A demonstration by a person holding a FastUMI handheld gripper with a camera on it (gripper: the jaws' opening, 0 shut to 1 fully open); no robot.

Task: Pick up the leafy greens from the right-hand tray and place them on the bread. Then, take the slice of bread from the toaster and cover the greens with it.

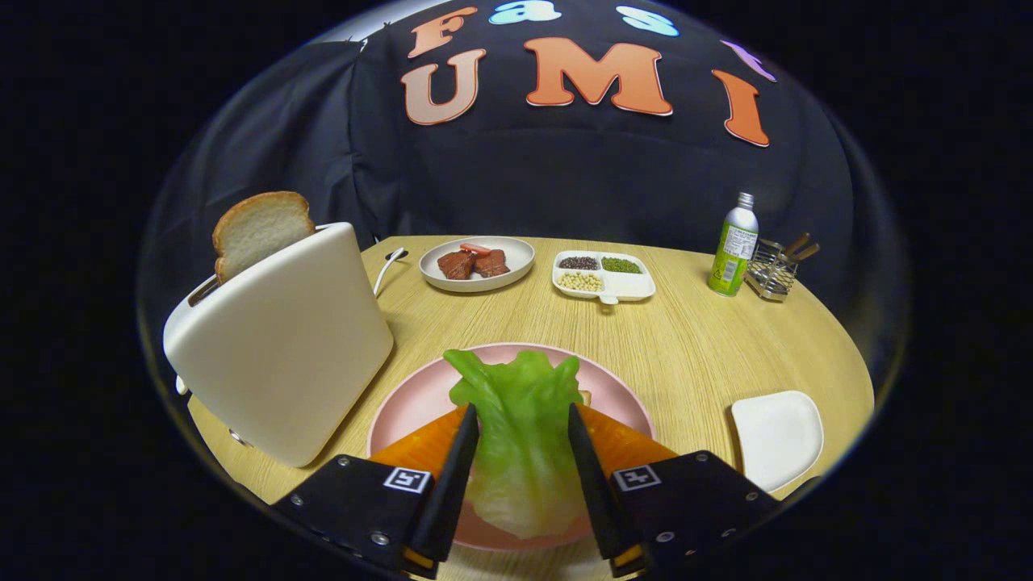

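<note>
Gripper (pixel 520 452) fingers clamped on the leafy greens (pixel 520 420), held over the pink plate (pixel 403 403); bread there is hidden under the leaf. Lower till leaf drapes flat & centred, then open slowly; toaster (pixel 282 347) slice (pixel 260 227) comes after

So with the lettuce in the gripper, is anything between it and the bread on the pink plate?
Nothing visible. The gripper is shut on the leafy greens, which hang directly over the pink plate. The bread there is almost wholly hidden behind the leaf. The toaster stands off to the left, beside the plate.
</note>
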